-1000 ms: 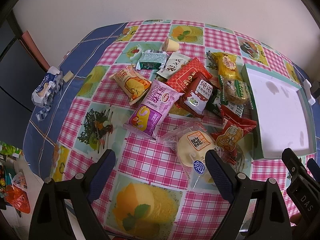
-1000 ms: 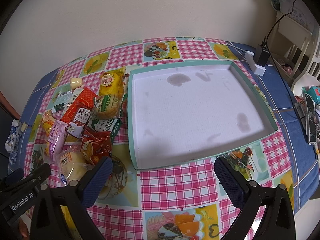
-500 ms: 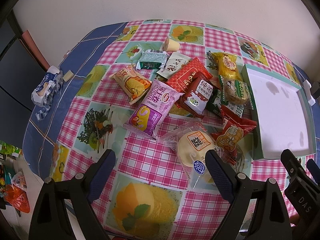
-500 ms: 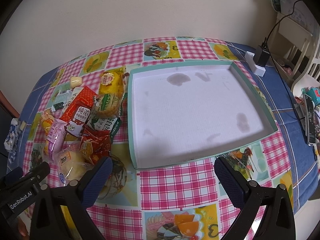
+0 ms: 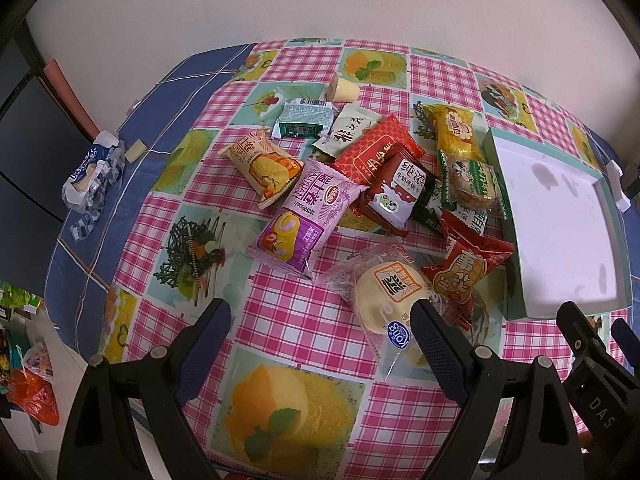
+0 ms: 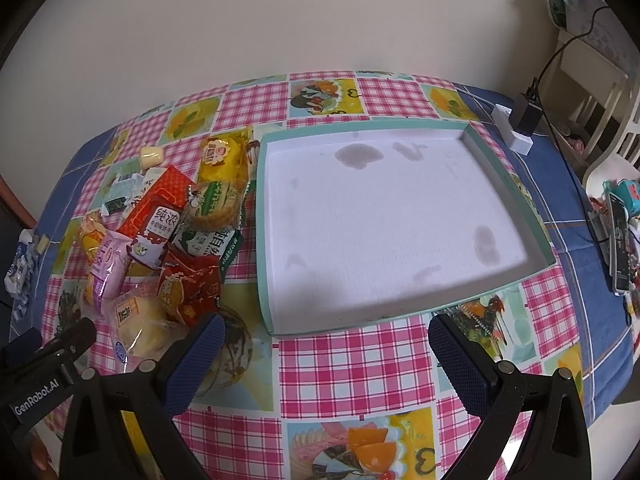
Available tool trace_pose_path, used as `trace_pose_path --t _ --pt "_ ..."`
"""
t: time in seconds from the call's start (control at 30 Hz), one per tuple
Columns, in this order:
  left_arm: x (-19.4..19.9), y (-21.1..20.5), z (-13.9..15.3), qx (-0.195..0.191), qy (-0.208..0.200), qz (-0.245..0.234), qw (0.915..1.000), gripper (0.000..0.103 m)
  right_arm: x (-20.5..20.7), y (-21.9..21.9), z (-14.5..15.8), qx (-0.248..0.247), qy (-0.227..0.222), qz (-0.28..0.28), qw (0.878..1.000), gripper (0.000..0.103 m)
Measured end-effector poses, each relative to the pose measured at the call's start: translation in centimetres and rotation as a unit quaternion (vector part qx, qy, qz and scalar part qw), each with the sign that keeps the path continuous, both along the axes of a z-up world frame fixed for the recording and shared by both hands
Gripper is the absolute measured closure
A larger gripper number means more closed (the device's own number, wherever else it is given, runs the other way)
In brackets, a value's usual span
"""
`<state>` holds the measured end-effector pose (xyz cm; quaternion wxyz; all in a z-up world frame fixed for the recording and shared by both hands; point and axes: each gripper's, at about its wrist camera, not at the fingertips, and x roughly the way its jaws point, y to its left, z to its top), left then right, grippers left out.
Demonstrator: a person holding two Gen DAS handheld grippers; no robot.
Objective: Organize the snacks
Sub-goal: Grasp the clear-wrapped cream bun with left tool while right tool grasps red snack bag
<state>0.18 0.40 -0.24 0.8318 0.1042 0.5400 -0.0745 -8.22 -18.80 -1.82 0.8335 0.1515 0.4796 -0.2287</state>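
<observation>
Several wrapped snacks lie heaped on the checked tablecloth: a purple cake pack, an orange roll pack, a dark red milk-biscuit pack, a red crinkled pack and a clear-wrapped pale bun. A shallow teal tray with a white, stained floor stands empty to their right. My left gripper hovers open above the near table edge, its right finger just in front of the bun. My right gripper is open too, held above the tray's near rim.
A crumpled blue-and-white wrapper lies at the table's left edge. A white power strip with a black charger sits behind the tray's far right corner. A phone and clutter lie at the right edge. A wall backs the table.
</observation>
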Motion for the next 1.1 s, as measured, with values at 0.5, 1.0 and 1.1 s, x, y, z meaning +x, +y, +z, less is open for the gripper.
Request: trace_pose_path --t 0.5,1.0,1.1 --pt "-0.2 0.0 -0.3 -0.003 0.001 0.002 1.0 0.012 0.1 0.1 -0.1 0.002 0.005 0.003 1.0 0.0" --pt "0.0 0.4 -0.3 -0.013 0.004 0.008 0.9999 0.012 0.4 0.4 -0.1 0.008 0.003 0.011 1.0 0.0" --pt "0.9 1.5 -0.2 -0.023 0.009 0.029 0.9993 0.012 1.1 1.2 0.0 0.028 -0.01 0.028 0.999 0.0"
